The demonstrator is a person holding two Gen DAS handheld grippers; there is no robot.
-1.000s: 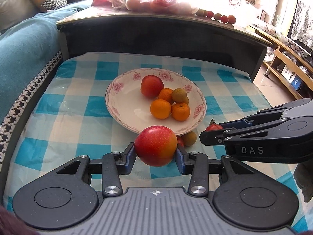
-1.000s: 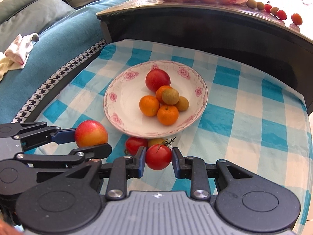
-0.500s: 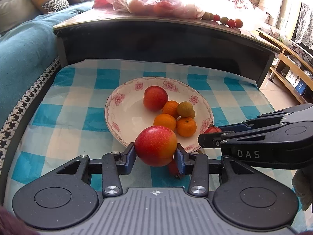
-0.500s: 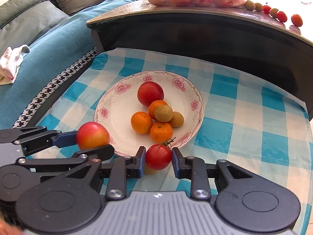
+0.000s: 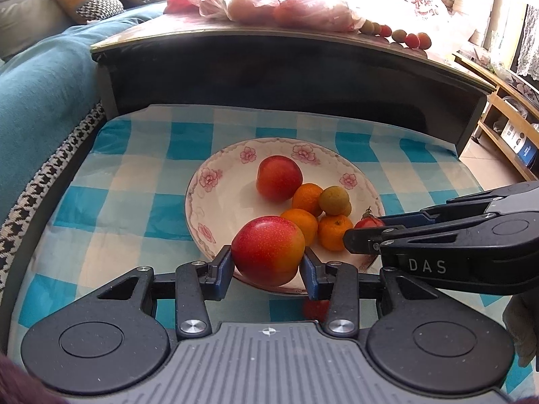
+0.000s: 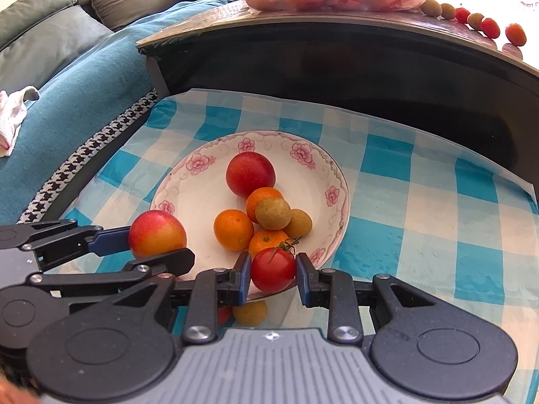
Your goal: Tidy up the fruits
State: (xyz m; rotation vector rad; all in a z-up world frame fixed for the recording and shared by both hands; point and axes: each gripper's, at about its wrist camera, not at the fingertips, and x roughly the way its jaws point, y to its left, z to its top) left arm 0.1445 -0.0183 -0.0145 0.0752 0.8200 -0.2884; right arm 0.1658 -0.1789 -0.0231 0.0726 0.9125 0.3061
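Observation:
My left gripper is shut on a red-yellow apple, held over the near rim of a white floral plate. My right gripper is shut on a red tomato with a green stem, over the plate's near right rim. In the right wrist view the apple and left gripper show at the left. The plate holds a red apple, three oranges and small brown-green fruits.
A blue-white checked cloth covers the low surface. A small yellow fruit and a red one lie on it under my right gripper. A dark raised shelf behind carries bagged fruit and a row of small fruits. Teal sofa at left.
Both grippers have carried their fruit forward from over the cloth to above the plate's near rim. The grips look unchanged.

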